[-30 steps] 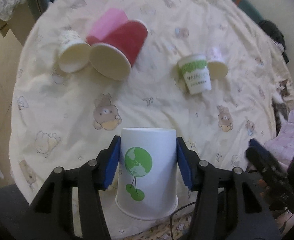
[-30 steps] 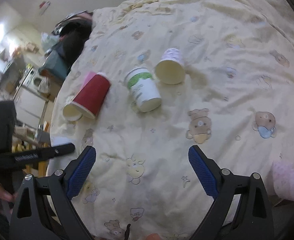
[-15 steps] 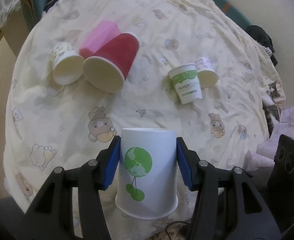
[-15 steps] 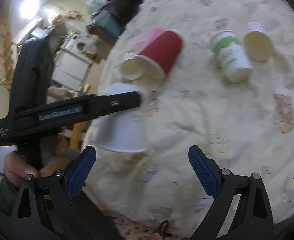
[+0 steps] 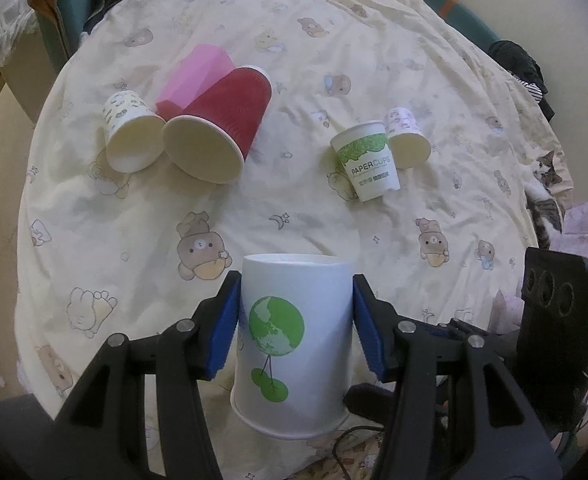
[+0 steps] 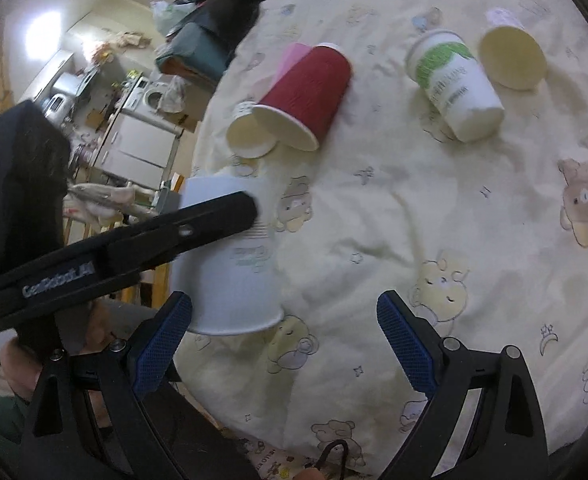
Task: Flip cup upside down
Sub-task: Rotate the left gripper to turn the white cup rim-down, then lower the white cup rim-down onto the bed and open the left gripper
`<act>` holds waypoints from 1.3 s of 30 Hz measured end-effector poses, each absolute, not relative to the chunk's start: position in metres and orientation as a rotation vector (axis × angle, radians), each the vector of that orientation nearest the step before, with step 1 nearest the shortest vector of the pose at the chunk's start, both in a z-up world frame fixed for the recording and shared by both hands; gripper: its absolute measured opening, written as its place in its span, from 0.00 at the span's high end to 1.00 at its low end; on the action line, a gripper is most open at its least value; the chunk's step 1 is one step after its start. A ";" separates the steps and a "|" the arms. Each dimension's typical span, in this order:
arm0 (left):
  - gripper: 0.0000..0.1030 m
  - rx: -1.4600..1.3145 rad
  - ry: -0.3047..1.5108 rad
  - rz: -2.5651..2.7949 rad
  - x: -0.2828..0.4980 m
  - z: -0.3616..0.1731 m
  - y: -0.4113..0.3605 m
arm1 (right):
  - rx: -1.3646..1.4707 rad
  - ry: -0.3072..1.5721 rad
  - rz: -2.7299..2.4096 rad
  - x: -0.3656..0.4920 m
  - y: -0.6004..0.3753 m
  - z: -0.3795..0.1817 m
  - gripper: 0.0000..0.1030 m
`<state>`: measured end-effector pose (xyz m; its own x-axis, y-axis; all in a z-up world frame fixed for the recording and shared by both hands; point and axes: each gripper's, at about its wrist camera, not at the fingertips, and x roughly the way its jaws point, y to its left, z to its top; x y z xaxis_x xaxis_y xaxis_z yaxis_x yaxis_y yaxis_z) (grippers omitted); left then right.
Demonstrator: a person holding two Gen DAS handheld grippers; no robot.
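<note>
My left gripper (image 5: pixel 296 322) is shut on a white paper cup with a green globe print (image 5: pixel 294 344). It holds the cup upside down, rim at the bottom, above the near edge of the bed. The same cup (image 6: pixel 233 272) shows in the right wrist view, clamped by the left gripper's black finger (image 6: pixel 197 226) and lifted off the sheet. My right gripper (image 6: pixel 283 344) is open and empty, just right of the cup and above the sheet.
On the cream bear-print bedsheet (image 5: pixel 277 208) lie a red cup (image 5: pixel 217 136), a small patterned cup (image 5: pixel 131 138), a pink block (image 5: pixel 195 76), a green-print cup (image 5: pixel 368 160) and a small lilac cup (image 5: pixel 406 138). A cat (image 5: pixel 546 184) lies at the right edge.
The left gripper has carried the cup up and back from the sheet. The right gripper has swung left, so the held cup now shows close to its left finger.
</note>
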<state>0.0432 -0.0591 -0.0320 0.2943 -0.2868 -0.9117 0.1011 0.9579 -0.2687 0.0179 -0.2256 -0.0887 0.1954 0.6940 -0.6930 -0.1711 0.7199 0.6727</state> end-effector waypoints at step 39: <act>0.50 -0.226 1.270 -0.327 0.030 -0.016 -0.058 | 0.404 1.281 0.749 0.019 -0.211 -0.098 0.31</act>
<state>0.0296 -0.0584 -0.0161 0.2597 -0.3627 -0.8950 0.1151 0.9318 -0.3442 0.0192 -0.2112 -0.0976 0.0996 0.6982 -0.7089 -0.2753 0.7040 0.6547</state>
